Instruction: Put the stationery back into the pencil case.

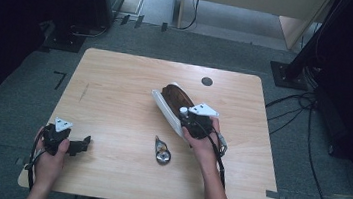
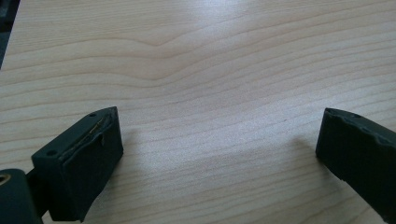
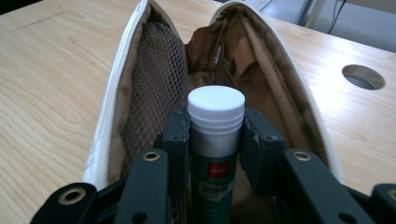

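Note:
A white pencil case [image 1: 169, 106] with a brown lining lies open near the middle of the wooden table [image 1: 115, 92]. My right gripper [image 1: 187, 121] is at its near end, shut on a green glue stick [image 3: 215, 154] with a white cap [image 1: 183, 111]. In the right gripper view the stick stands between the pads [image 3: 254, 149], just above the open mouth of the case [image 3: 154, 93]. My left gripper [image 1: 84, 144] rests low at the table's front left. Its jaws stand wide apart over bare wood, as the left gripper view shows [image 2: 219, 149].
A small metal object [image 1: 162, 153] lies on the table in front of the case. A round cable hole [image 1: 207, 81] sits near the far edge. Cables and stands [image 1: 305, 104] crowd the floor to the right.

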A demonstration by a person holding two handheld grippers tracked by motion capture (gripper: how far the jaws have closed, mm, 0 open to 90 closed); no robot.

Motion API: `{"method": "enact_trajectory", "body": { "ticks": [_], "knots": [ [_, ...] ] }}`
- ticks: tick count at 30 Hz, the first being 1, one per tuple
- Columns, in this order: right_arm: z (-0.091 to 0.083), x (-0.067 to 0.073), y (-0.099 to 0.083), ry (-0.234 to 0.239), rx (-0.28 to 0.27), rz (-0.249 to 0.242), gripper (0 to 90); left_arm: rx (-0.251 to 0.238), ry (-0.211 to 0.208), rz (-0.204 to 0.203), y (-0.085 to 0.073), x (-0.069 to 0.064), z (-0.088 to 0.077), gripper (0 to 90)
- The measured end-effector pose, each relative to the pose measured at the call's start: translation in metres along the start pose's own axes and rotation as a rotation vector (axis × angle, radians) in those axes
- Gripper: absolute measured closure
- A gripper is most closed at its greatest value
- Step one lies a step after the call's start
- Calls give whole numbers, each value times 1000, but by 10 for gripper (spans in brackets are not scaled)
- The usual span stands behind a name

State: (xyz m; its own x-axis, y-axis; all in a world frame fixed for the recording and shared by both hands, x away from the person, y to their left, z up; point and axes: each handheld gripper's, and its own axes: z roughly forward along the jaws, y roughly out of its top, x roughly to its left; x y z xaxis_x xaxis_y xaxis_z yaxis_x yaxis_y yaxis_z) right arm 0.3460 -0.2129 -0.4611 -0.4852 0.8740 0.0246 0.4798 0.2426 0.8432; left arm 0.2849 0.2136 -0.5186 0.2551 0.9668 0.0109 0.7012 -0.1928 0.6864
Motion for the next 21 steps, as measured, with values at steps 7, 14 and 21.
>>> {"method": "enact_trajectory", "body": {
  "ticks": [7,14,21],
  "knots": [
    [11,0,3,4,-4,-4,654,0,0,0,0,0,0,5],
    [20,3,10,7,36,-32,653,0,0,0,0,0,0,5],
    [33,4,14,4,81,-31,650,0,0,0,0,0,0,5]
  ]
}}
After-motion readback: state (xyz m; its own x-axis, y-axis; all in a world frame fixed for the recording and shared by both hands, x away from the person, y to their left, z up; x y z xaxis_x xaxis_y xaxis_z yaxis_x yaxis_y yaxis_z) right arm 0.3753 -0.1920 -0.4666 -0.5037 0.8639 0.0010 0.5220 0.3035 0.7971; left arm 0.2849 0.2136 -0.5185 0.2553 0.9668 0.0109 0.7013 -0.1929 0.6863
